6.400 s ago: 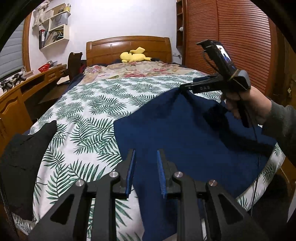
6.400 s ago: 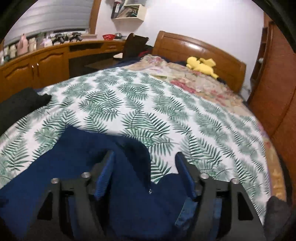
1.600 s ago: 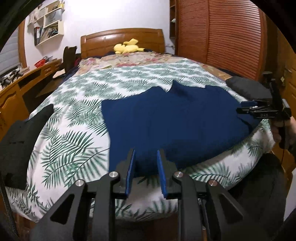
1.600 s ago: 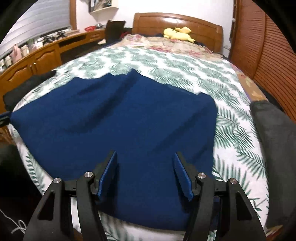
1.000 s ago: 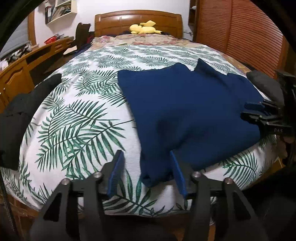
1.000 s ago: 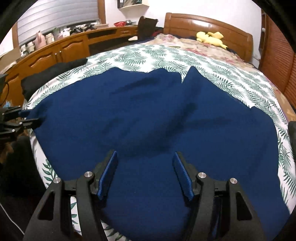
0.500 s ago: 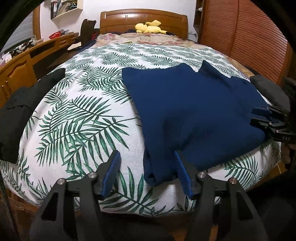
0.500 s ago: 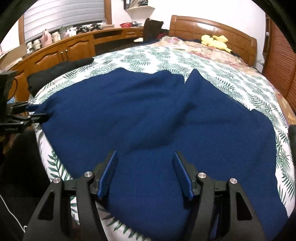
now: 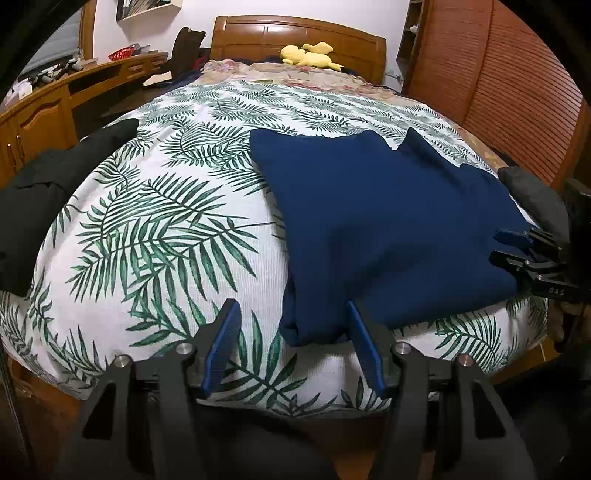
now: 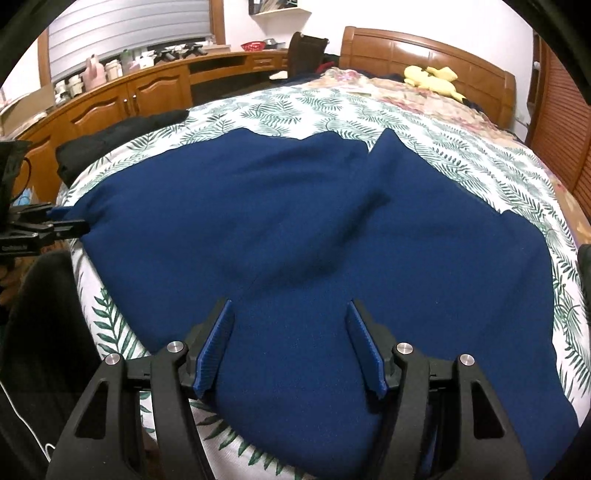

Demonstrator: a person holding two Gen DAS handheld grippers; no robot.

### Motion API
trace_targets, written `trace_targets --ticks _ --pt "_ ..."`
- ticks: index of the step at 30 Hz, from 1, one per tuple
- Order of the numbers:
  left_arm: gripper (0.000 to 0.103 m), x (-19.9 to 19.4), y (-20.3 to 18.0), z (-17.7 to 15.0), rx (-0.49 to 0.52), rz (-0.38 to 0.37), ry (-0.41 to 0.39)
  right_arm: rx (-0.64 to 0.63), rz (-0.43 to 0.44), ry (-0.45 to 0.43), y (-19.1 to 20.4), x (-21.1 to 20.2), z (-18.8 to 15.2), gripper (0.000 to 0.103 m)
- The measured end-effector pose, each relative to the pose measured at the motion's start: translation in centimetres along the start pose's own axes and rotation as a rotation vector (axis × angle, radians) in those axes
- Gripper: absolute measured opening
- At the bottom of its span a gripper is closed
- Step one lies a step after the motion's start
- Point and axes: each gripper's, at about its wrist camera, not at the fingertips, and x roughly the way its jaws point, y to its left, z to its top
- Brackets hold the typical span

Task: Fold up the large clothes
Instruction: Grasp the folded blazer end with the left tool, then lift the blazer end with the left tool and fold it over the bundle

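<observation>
One navy garment (image 9: 388, 229) of soft, matte knit is seen spread flat on the bed (image 9: 155, 221), near its foot edge, with two pointed flaps raised at its far edge. One white bedspread printed with green fern leaves is seen beneath the navy garment. Two grippers are counted: the left gripper (image 9: 293, 347) is held with its blue-padded fingers (image 9: 223, 343) spread apart at the navy garment's rolled near-left corner, nothing being grasped; the right gripper (image 10: 291, 347) is likewise held released, its fingers wide over the navy garment's near edge. One dark garment (image 9: 55, 184) lies left of the navy garment. One yellow plush toy (image 9: 308, 55) is seen beyond the navy garment, by the wooden headboard (image 9: 295, 35)
</observation>
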Motion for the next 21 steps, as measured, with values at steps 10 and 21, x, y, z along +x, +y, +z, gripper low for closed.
trace_targets --ticks 10,21 --pt "0.026 -0.1 -0.3 0.1 -0.027 -0.074 0.007 -0.004 -0.005 -0.003 0.0 0.0 -0.1 0.065" --pt "0.006 -5.1 -6.7 7.4 0.07 -0.084 -0.17 0.021 -0.053 -0.02 -2.2 -1.5 -0.1 0.065"
